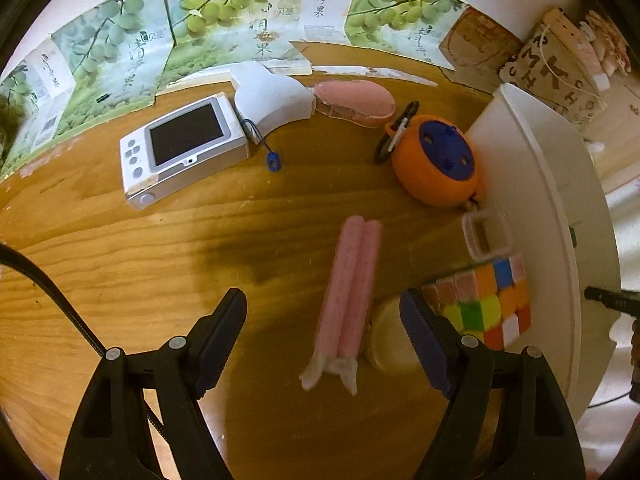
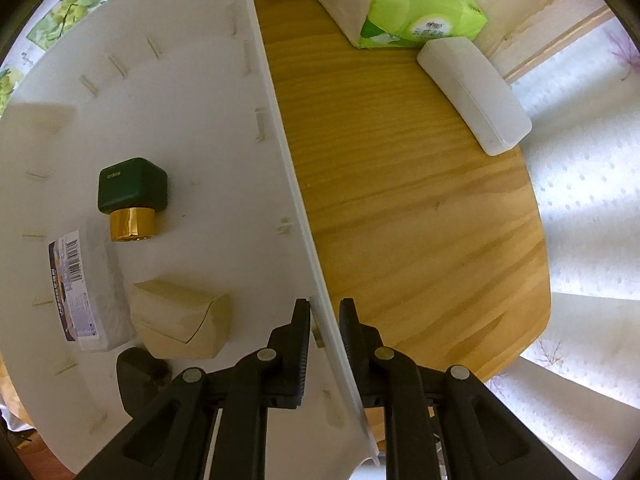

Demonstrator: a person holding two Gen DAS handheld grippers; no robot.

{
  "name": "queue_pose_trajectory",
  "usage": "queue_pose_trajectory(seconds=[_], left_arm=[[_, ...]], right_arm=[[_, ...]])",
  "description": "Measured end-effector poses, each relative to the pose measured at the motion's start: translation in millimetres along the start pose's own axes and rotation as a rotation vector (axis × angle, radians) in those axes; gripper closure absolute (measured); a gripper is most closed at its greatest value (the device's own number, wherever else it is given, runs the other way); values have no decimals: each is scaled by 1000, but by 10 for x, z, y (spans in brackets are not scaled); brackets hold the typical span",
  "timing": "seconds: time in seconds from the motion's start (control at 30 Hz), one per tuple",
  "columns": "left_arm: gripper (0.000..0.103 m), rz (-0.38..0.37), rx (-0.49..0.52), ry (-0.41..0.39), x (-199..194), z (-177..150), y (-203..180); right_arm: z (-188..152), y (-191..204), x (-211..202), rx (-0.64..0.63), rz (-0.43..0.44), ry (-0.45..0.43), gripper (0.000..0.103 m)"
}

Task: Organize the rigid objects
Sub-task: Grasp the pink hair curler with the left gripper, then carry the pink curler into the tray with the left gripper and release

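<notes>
My left gripper (image 1: 324, 336) is open above the wooden table, its fingers either side of a pink twin-tube packet (image 1: 352, 292). A round beige disc (image 1: 390, 338) and a colourful puzzle cube (image 1: 490, 304) lie by the right finger. An orange ball with a blue cap (image 1: 438, 160), a white handheld device (image 1: 184, 148), a white plastic piece (image 1: 272, 98) and a pink case (image 1: 354, 98) lie farther off. My right gripper (image 2: 325, 320) straddles the rim of the white bin (image 2: 296, 184), jaws close on it. Inside are a green-and-gold bottle (image 2: 132, 200), a beige box (image 2: 182, 324) and a barcoded packet (image 2: 86, 292).
The white bin wall (image 1: 548, 184) stands at the right of the left wrist view. Grape-print cartons (image 1: 224, 20) line the table's back. A green tissue pack (image 2: 404, 4) and a white case (image 2: 474, 94) lie on the table beyond the bin. A small clear frame (image 1: 486, 236) lies by the cube.
</notes>
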State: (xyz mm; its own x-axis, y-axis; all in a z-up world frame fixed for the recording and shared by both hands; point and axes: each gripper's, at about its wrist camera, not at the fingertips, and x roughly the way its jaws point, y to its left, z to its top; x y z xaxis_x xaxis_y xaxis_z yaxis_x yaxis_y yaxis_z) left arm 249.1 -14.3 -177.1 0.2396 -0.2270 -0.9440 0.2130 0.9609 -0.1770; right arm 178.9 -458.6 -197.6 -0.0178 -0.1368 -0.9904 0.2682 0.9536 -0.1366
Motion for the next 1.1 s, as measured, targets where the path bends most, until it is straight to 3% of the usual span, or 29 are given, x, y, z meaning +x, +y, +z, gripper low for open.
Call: queue_pose_trajectory(seconds=[0.2,0.73,1.1], left_arm=[[23,-4,-8,28,125,56,39],[72,13,-19,60,186,89,41],[75,14,-73,127,158,-41,0]], right_arm=[[34,-13,8,16,-4,13,86],[51,10,50,24,-14,20,85],[9,-1,90,5,9,11,85]])
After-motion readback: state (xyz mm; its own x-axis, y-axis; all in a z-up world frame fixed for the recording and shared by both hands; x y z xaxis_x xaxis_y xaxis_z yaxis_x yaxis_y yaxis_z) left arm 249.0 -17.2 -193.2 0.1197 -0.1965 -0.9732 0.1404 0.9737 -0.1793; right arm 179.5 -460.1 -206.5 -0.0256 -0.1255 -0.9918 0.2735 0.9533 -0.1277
